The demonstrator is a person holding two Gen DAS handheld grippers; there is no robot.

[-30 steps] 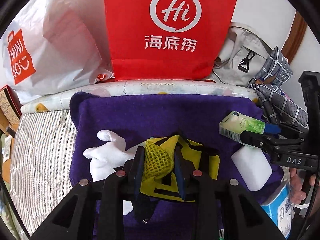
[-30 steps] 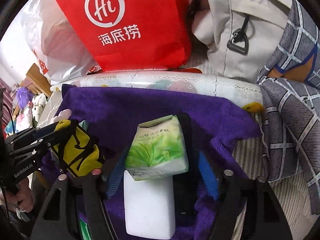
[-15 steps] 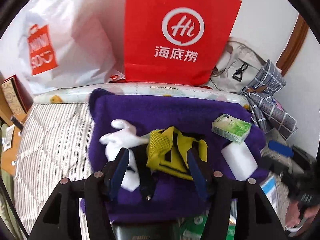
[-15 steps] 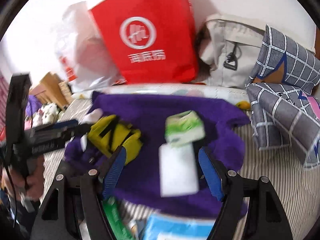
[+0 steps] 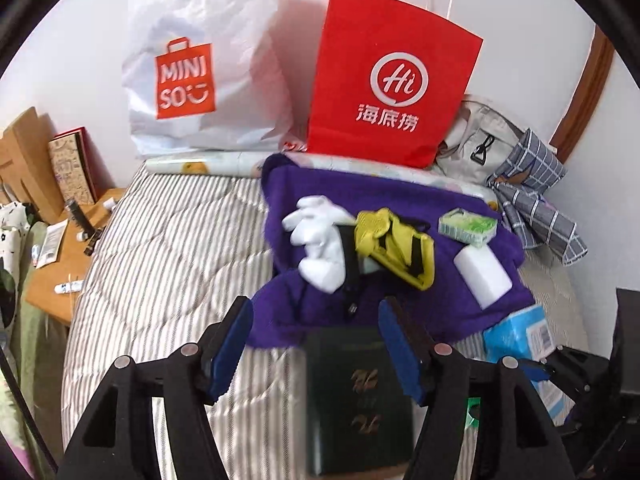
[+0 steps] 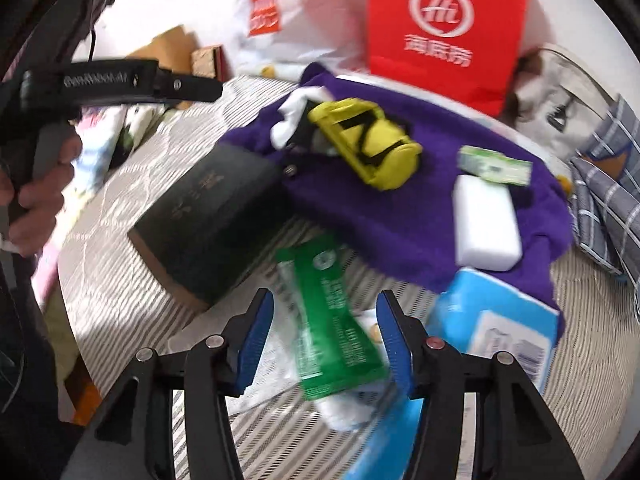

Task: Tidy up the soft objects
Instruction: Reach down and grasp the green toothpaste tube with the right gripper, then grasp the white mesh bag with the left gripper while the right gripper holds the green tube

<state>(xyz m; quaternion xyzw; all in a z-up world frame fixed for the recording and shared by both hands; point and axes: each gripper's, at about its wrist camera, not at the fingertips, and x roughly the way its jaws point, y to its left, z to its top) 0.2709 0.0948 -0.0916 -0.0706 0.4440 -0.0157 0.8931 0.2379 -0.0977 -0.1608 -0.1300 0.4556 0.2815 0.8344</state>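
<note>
A purple towel point(image 5: 400, 200) lies on the striped bed. On it rest a white glove point(image 5: 316, 240), a yellow mesh pouch point(image 5: 396, 248), a green tissue pack point(image 5: 468, 228) and a white sponge point(image 5: 482, 272). My left gripper point(image 5: 316, 352) hangs above a dark green book point(image 5: 348, 392) at the towel's near edge. Its jaws are opening and do not press on the book. My right gripper point(image 6: 325, 340) hovers over a green packet point(image 6: 332, 320). Its jaws are closing with the packet between them, and the pads are not seen pressing on it. A blue tissue pack point(image 6: 500, 320) lies to its right.
A red paper bag point(image 5: 392, 80) and a white Miniso bag point(image 5: 200, 60) stand against the wall behind the towel. A grey backpack point(image 5: 480, 140) and checked cloth point(image 5: 536, 200) lie at the back right. A wooden side table point(image 5: 60, 248) stands left of the bed.
The left gripper let go of the yellow pouch, opened and drew back over the book. The right gripper left the green tissue pack, drew back over the green packet and narrowed.
</note>
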